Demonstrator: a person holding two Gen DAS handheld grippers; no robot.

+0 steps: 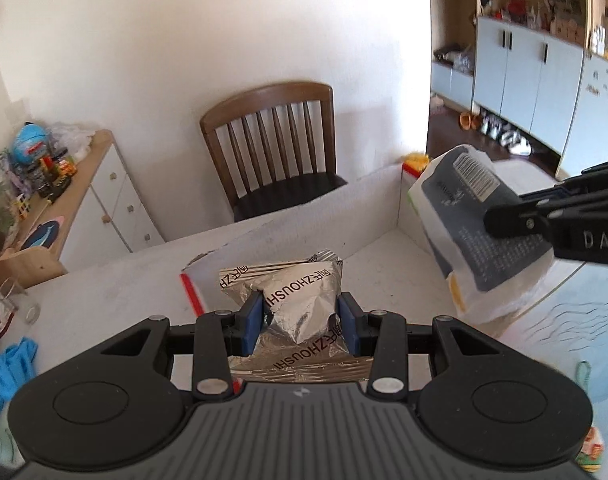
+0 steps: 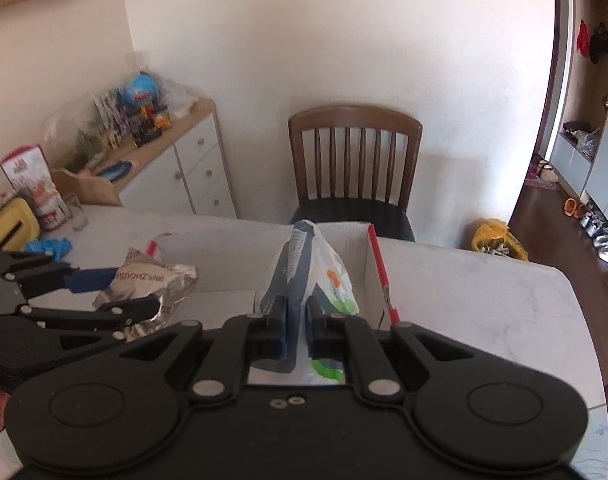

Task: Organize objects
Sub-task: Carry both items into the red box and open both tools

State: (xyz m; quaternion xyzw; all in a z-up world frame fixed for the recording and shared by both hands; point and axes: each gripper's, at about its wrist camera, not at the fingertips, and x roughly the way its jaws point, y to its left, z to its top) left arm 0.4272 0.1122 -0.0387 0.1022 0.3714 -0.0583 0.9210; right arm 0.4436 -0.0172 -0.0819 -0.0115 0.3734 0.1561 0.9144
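Note:
A crinkled silver foil packet (image 1: 300,312) with black lettering sits between the blue pads of my left gripper (image 1: 302,318), which is shut on it, above the near wall of an open white cardboard box (image 1: 304,216). My right gripper (image 2: 296,330) is shut on a white and grey-blue plastic bag (image 2: 307,272) with a barcode and an orange and green print, held over the box's right part (image 2: 367,276). In the right wrist view the left gripper (image 2: 112,292) holds the foil packet (image 2: 152,280) on the left. The bag (image 1: 475,224) and the right gripper's fingers (image 1: 511,220) appear at right in the left wrist view.
A dark wooden chair (image 1: 280,148) stands behind the white table (image 2: 463,292). On the table's left are a glass (image 2: 78,212), a blue cloth (image 2: 48,248), a red-and-white carton (image 2: 34,184) and a yellow box (image 2: 10,228). A cluttered sideboard (image 2: 176,160) stands by the wall.

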